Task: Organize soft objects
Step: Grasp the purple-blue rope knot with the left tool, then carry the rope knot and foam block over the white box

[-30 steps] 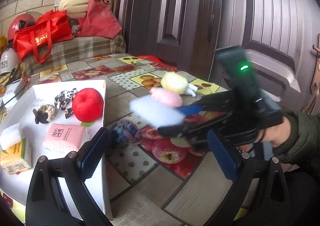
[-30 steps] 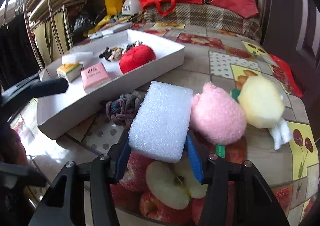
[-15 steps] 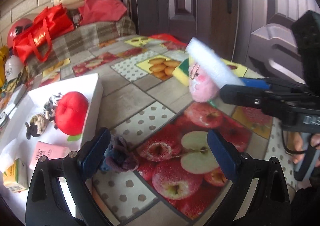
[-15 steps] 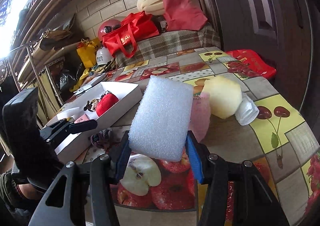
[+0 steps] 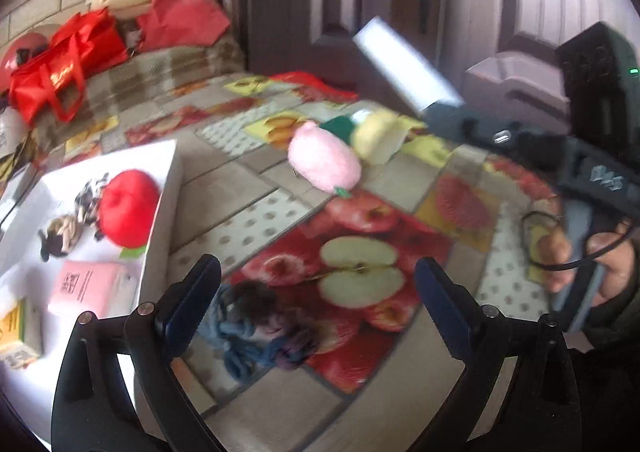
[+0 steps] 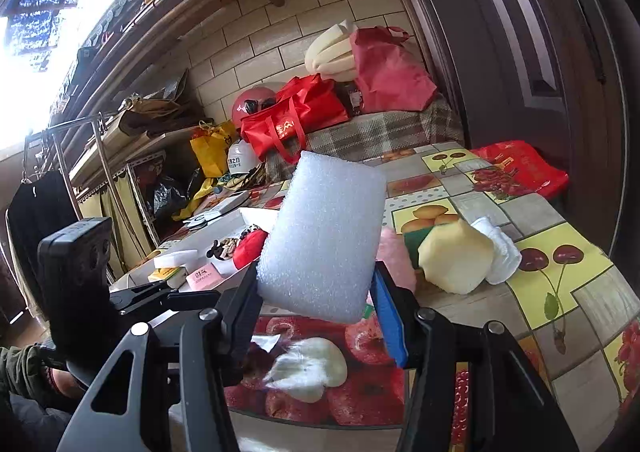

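Midway through the sorting, a white tray [image 5: 168, 187] on the fruit-print table [image 5: 248, 187] holds one red plush apple [image 5: 128, 207], one pink packet [image 5: 94, 286] and other small items. Judged from this, the foam block [image 6: 324, 236], lifted clear of the table and pinched between the right gripper [image 6: 316, 300] fingers, goes to the tray next, a carry leftward. Three soft things remain outside: one pink plush [image 5: 324, 161], one yellow sponge [image 5: 374, 135], one knotted rope toy [image 5: 256, 328]. Below, the left gripper [image 5: 316, 294] hovers spread wide and empty.
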### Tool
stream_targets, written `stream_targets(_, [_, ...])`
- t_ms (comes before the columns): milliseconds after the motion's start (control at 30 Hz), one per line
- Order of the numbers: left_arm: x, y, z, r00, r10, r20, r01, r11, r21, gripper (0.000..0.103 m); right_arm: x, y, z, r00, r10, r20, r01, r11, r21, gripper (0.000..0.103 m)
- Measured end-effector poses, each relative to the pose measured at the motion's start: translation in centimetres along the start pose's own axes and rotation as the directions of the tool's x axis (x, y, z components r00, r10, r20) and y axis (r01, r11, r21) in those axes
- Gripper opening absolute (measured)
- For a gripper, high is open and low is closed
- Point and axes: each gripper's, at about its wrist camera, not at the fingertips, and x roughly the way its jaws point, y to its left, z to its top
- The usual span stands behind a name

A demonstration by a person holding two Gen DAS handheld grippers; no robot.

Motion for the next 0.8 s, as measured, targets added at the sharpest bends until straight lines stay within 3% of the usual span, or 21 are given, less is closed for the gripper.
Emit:
stream_targets(233, [2.2,-0.1,-0.4,0.992,0.031,-0.123,-0.029,0.999,0.012,0.097,0.1,0.1,-0.1,1.000,-0.001,-0.007,0.001,1.000,-0.009,0.053])
stream_targets(300, [2.7,-0.3,-0.6,0.989,0.021,-0.146,-0.019,1.000,0.015,0.076,0.0,0.3,-0.2,1.000,-0.004,-0.002,0.004,1.000,-0.018,0.053])
stream_targets(367, [3.1,-0.2,-0.8,0.987,0.010,-0.163,-0.008,1.000,0.011,0.039,-0.1,0.2,-0.2,1.000,-0.003,0.001,0.003,1.000,-0.020,0.053])
stream_targets(567, [2.6,-0.4,-0.8,0.991,-0.011,-0.136,0.012,1.000,0.003,0.028,0.0,0.0,-0.2,1.000,-0.005,0.003,0.005,1.000,-0.015,0.053])
stream_targets(800, [-1.1,-1.2,-0.6,0.998,-0.018,0.058,0.015,0.999,0.048,0.028,-0.3,0.5,-0.2,0.999,-0.027,0.017,0.028,0.998,-0.051,0.053])
